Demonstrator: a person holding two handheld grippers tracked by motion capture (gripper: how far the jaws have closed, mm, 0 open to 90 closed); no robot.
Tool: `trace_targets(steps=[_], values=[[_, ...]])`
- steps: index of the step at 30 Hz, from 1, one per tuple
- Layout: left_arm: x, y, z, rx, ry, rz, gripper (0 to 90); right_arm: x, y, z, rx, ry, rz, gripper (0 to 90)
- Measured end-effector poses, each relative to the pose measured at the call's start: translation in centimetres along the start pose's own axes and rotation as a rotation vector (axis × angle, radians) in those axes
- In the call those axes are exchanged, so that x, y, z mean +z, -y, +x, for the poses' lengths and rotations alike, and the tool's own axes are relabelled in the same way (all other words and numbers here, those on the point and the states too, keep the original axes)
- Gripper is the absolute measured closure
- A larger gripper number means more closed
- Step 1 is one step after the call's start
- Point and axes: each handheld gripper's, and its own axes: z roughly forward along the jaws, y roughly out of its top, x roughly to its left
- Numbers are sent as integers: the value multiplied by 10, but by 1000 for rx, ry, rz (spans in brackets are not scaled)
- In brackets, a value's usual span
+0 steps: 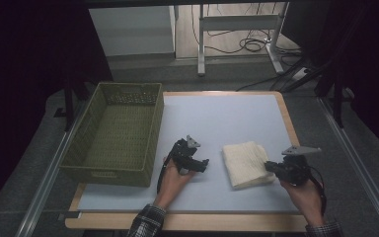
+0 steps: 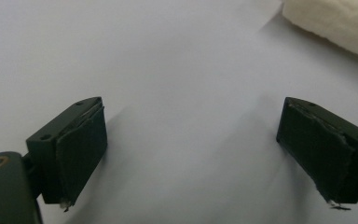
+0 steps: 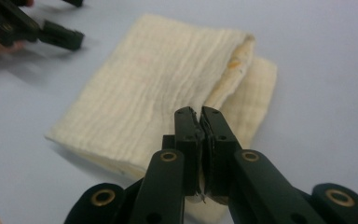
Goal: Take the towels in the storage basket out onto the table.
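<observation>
Right hand-held gripper (image 3: 200,116) pinched together over the folded cloth's (image 3: 158,88) near edge; left hand-held gripper (image 2: 191,149) spread apart, beside it. Folding in hand; next requires lifting that edge.

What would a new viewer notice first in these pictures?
Probably the folded cream cloth lying on the pale table mat, with the right gripper at its right edge, jaws together. Next, the empty green woven basket standing at the left, and the left gripper open over bare mat beside the cloth.
</observation>
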Motion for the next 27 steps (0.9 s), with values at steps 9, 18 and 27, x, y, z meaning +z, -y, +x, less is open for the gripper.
trace_targets(steps=[9, 18, 27], values=[[0, 0, 0, 3, 0, 4, 88, 10, 33, -15, 76, 0, 64, 817], [0, 0, 0, 0, 0, 4, 88, 12, -13, -20, 19, 28, -1, 643], [0, 0, 0, 1, 0, 6, 88, 77, -51, -39, 37, 29, 33, 643]])
